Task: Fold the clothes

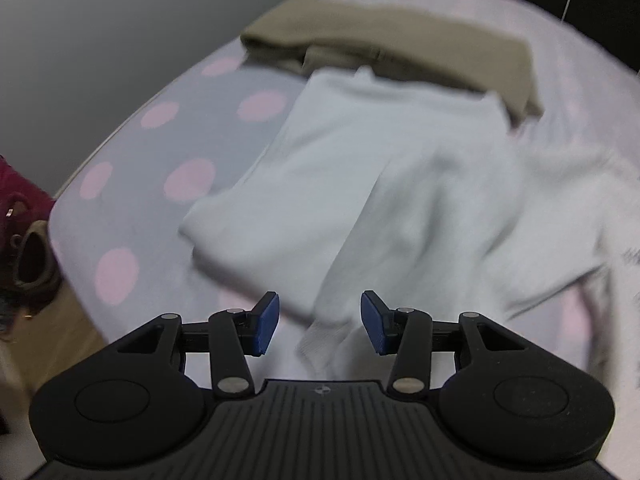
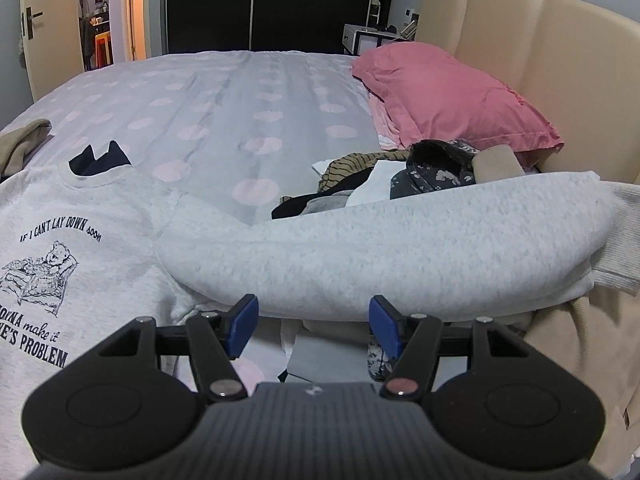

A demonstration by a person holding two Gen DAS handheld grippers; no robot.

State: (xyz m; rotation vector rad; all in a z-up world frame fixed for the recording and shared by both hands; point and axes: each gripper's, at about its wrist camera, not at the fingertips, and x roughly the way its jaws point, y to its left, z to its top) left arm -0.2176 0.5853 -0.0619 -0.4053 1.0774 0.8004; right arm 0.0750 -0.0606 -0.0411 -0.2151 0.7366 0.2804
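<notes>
Grey and soft, the sweatshirt point(image 2: 120, 216) lies flat on our spotted bed point(image 2: 256, 112), one sleeve point(image 2: 360, 248) stretched over a heap of clothes point(image 2: 400, 176). Our left gripper point(image 1: 320, 322) and right gripper point(image 2: 312, 326) are both spread wide, holding nothing.

1. A lilac bedspread with pale pink polka dots point(image 2: 240, 92) fills the middle of the right wrist view.
2. A pink pillow point(image 2: 452, 100) lies at upper right, against a cream padded headboard point(image 2: 540, 32).
3. An open doorway point(image 2: 96, 20) shows at upper left.
4. A white bedside cabinet point(image 2: 360, 38) stands at upper centre.
5. A brown shoe point(image 1: 32, 256) sits at the left wrist view's left edge.
</notes>
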